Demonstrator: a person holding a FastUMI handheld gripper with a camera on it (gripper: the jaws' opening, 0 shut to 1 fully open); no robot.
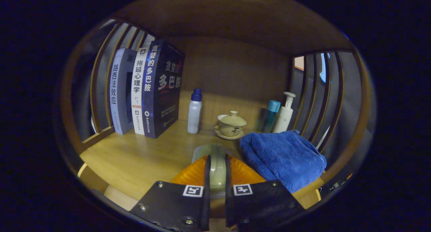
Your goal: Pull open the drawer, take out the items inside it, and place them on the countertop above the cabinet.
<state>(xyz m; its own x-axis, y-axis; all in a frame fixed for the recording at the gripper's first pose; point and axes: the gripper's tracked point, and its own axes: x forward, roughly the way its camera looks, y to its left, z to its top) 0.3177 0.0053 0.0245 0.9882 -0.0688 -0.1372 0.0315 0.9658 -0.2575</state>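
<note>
Towel [283, 156] right of tongs [217, 178]

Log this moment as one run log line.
gripper: shut on pale green cup | over countertop | orange object beneath | blue towel right | lidded teacup beyond

Count: three books [144, 90] upright; three bottles, one white with blue cap [194, 111], one teal [270, 116], one pump [285, 114]; one lidded cup [231, 123] on saucer; one blue towel [283, 156]; one pale-green item [217, 164] between tool [216, 178] fingers.
</note>
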